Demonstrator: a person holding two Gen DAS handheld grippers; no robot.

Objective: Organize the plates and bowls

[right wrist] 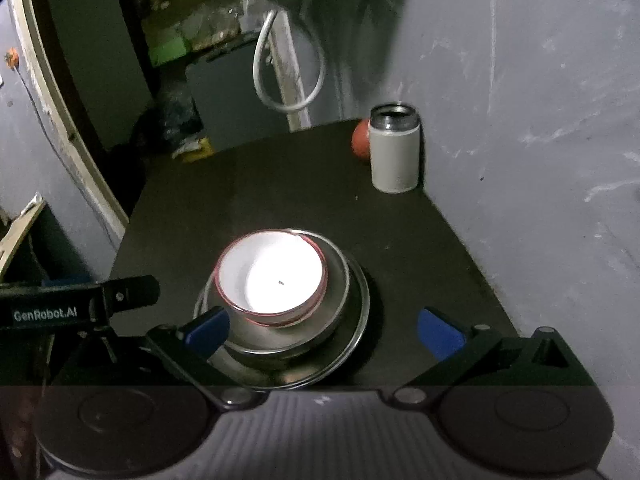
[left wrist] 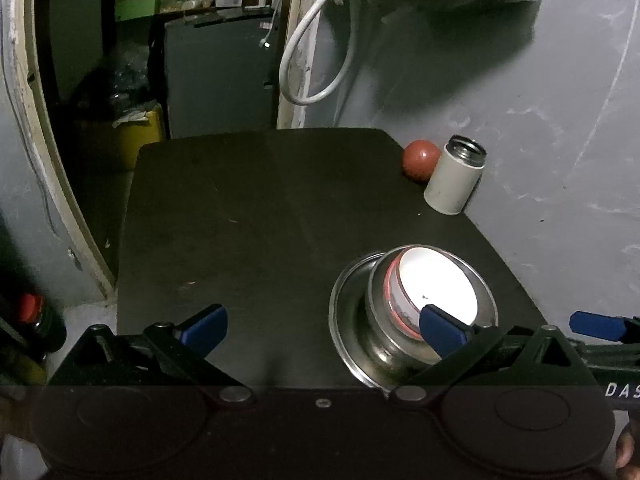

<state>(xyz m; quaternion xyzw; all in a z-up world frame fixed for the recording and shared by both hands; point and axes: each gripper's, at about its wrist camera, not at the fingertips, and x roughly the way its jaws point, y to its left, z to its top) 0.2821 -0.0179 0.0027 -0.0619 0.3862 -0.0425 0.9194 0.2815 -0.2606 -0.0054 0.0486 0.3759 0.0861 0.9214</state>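
A white bowl with a red rim [left wrist: 436,284] [right wrist: 272,278] sits nested in a steel bowl [left wrist: 380,312] [right wrist: 336,292], which rests on a steel plate [left wrist: 344,320] [right wrist: 352,332] on the dark table [left wrist: 256,216] [right wrist: 420,240]. My left gripper [left wrist: 322,326] is open, with nothing between its blue pads; its right pad overlaps the stack's near edge in view. My right gripper [right wrist: 324,330] is open above the near side of the stack, and its blue tip [left wrist: 596,326] shows at the right of the left wrist view.
A white steel-lined tumbler [left wrist: 454,176] [right wrist: 394,150] and a red ball [left wrist: 420,158] [right wrist: 360,138] stand at the table's far right corner by the grey wall. A white cable loop [left wrist: 316,60] hangs behind. A yellow bin [left wrist: 136,136] and clutter lie off the left.
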